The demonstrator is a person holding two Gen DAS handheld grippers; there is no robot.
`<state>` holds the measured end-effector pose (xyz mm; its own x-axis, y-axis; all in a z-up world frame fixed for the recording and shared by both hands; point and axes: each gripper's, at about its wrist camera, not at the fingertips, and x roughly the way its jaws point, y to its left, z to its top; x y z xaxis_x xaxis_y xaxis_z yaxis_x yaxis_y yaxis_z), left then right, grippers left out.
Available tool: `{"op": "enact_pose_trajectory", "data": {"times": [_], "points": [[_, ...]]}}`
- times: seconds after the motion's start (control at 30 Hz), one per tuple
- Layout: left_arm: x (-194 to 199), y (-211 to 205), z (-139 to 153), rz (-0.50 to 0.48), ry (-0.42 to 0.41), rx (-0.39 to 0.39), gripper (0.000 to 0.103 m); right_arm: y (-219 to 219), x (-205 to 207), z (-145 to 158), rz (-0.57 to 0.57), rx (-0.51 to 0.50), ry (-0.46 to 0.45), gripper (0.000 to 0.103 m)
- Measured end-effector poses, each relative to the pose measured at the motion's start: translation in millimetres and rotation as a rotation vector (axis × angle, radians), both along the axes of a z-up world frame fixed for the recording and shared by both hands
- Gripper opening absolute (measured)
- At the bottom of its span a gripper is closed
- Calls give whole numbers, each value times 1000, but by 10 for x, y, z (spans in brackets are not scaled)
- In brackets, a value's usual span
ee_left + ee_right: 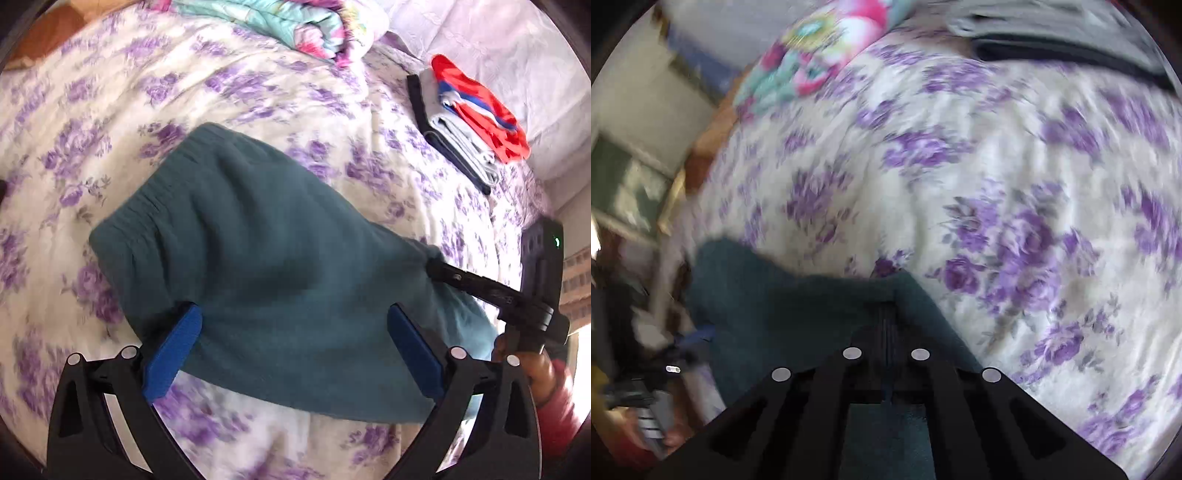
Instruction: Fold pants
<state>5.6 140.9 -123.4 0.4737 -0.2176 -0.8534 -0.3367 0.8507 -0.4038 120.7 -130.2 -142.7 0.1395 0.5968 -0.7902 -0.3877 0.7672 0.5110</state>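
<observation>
Teal pants lie folded on the purple-flowered bedspread, elastic waistband toward the upper left. My left gripper hovers over their near part, blue fingers wide apart and holding nothing. My right gripper comes in from the right and is shut on the pants' right edge. In the right wrist view the right gripper has its black fingers pressed together on the teal pants. Both views are blurred by motion.
A stack of folded clothes, red and blue on top of grey and black, lies at the back right. A colourful rolled quilt lies at the head of the bed. A wooden bed edge is at the far left.
</observation>
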Motion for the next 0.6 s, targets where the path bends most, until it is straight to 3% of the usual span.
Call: {"op": "enact_pose_trajectory", "data": {"times": [0.1, 0.13, 0.17, 0.2, 0.23, 0.27, 0.3, 0.33, 0.37, 0.4, 0.43, 0.53, 0.6], "points": [[-41, 76, 153, 65, -15, 17, 98, -118, -163, 325, 12, 27, -112, 7], [-68, 88, 248, 77, -66, 0, 98, -129, -177, 349, 20, 35, -109, 8], [-87, 85, 294, 70, -107, -24, 98, -133, -192, 327, 25, 26, -99, 17], [-65, 65, 336, 54, -131, -37, 98, -139, -206, 267, 23, -3, -85, 40], [14, 25, 347, 27, -128, -15, 98, -147, -218, 153, 23, -49, -61, 49], [115, -41, 314, -3, -96, 42, 98, -157, -203, 58, 25, -76, -43, 48], [253, -123, 246, -27, -53, 105, 98, -243, -236, 44, 11, -53, -63, 39], [390, -160, 70, -57, 41, 211, 98, -351, -250, 84, -29, -41, -62, 36], [457, -173, -85, -63, 115, 269, 98, -469, -265, 135, -78, -28, -56, 33], [477, -178, -155, -64, 146, 307, 98, -612, -300, 222, -125, -2, -68, 36], [462, -237, -91, -73, 117, 335, 98, -841, -358, 354, -172, 36, -97, 36], [365, -347, 126, -99, 24, 266, 98, -1677, -646, 605, -340, 84, -172, 44], [291, -400, 225, -101, -27, 206, 98, -2323, -934, 598, -493, 105, -164, 46]]}}
